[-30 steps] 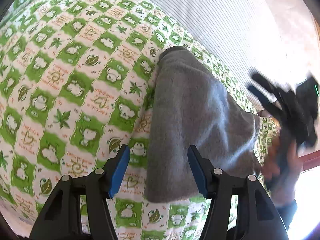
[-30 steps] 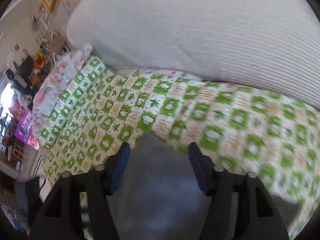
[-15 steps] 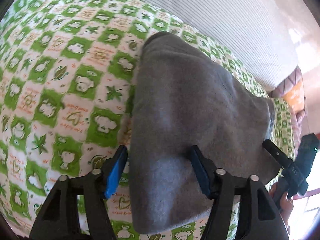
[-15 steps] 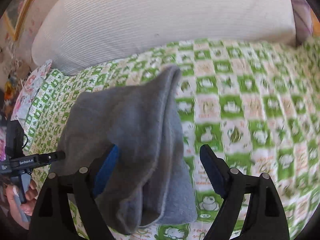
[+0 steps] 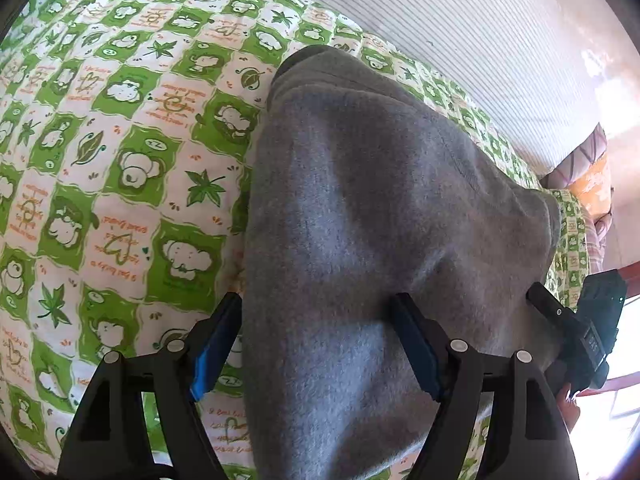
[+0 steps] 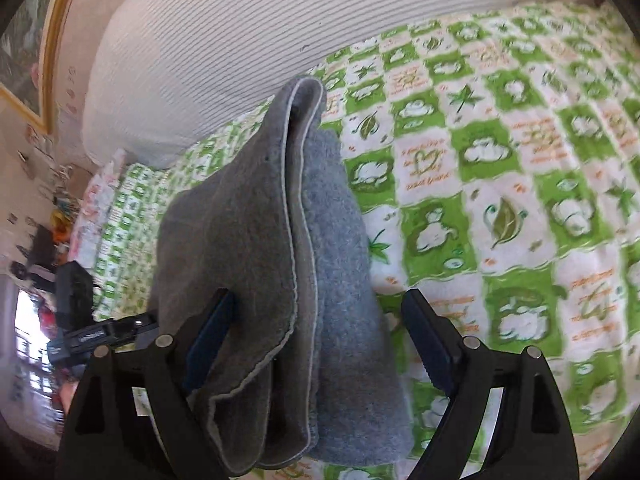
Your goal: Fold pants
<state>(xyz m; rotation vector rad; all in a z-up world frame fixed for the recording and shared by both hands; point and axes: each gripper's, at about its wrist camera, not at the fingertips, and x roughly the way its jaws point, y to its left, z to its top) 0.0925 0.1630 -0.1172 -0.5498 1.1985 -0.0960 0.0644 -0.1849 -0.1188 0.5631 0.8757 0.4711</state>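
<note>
While the grey pants (image 5: 380, 216) lie folded on the green checkered bedspread (image 5: 120, 160), both grippers hover wide open, gripping nothing. Left gripper (image 5: 316, 344) straddles one folded edge, right gripper (image 6: 316, 340) the layered hem side; bare bedspread lies alongside.

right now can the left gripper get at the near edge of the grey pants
Probably yes: the left gripper is open with the grey pants already lying between its fingers on the green checked bedcover, nothing in between.

Folded pants (image 5: 380, 208) lie on the bedspread (image 5: 120, 160) — pillow (image 6: 248, 28) behind them.
</note>
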